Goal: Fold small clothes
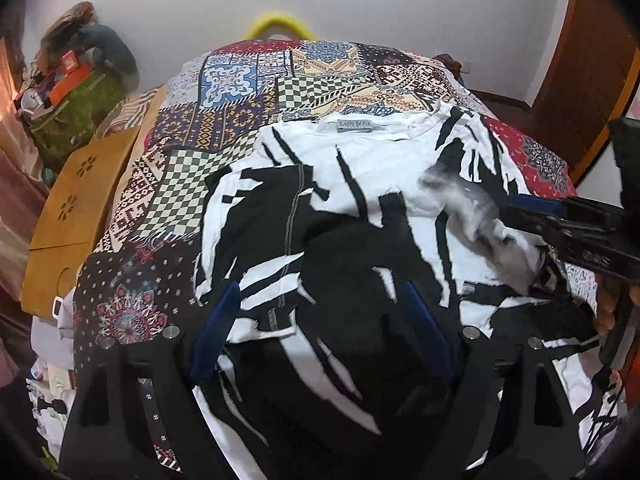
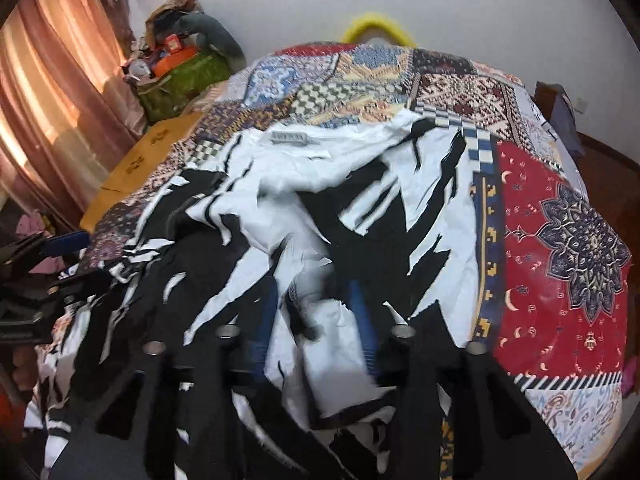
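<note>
A black-and-white patterned shirt [image 1: 360, 208] lies spread on the patchwork bed cover, its neck label [image 1: 355, 125] at the far side. My left gripper [image 1: 320, 320] is open, its blue fingers wide apart just above the shirt's near black part. My right gripper [image 2: 316, 312] has blue fingers partly closed around a raised white fold of the shirt [image 2: 320, 320]; the fold is blurred. The right gripper also shows at the right edge of the left wrist view [image 1: 568, 224], at a blurred bunch of cloth. The left gripper shows at the left edge of the right wrist view [image 2: 44, 256].
The patchwork cover [image 2: 560, 240] spans the bed. A wooden lap table [image 1: 84, 208] lies at the bed's left edge. A green bag with clutter [image 1: 76, 108] stands at the far left near pink curtains [image 2: 52, 112]. A yellow ring [image 1: 280, 24] sits behind the bed.
</note>
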